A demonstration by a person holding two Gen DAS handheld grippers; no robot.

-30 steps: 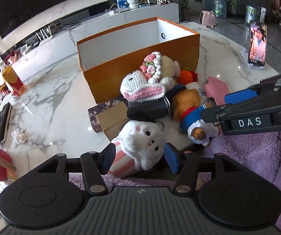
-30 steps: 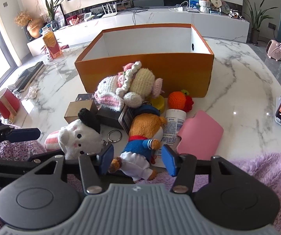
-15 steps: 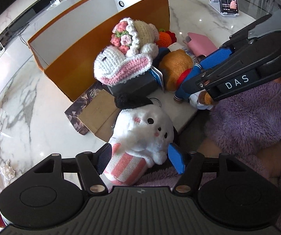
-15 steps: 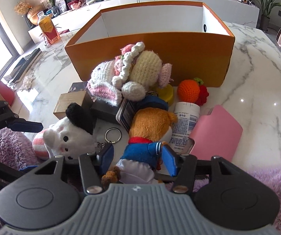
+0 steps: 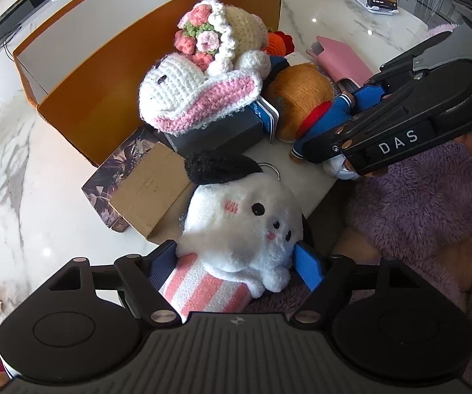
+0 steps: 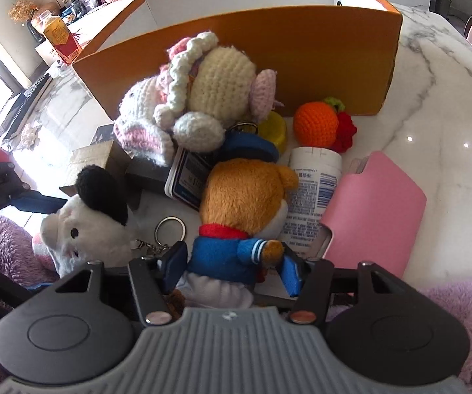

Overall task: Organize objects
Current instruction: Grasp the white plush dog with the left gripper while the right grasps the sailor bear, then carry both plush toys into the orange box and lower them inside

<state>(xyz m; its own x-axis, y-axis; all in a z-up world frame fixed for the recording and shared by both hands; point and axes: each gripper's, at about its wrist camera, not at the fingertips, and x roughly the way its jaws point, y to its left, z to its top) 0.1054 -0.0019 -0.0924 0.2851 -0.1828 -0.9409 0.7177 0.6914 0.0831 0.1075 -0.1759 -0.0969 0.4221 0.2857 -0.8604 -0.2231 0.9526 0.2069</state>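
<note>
Your left gripper (image 5: 236,259) sits low in the left wrist frame with its jaws opening wide; the white plush dog with a black ear and pink-striped body (image 5: 242,226) lies between the blue pads, which flank it without clearly pressing.

Your right gripper (image 6: 232,271) is at the bottom centre of the right wrist frame, jaws part-open on either side of the brown plush bear in a blue sailor top (image 6: 236,223). The pads look very close to its sides, but you cannot tell from this view whether they squeeze it.

Behind both toys, toward the top of each frame, stands the open orange cardboard box with white inner walls (image 6: 318,55) on the white marble table (image 6: 446,105). The crocheted white-and-pink rabbit with flowers (image 5: 203,75) leans in front of it. To the right lie a crocheted orange fruit (image 6: 316,123), a white tube with blue print (image 6: 311,197) and a flat pink case (image 6: 377,210).
</note>
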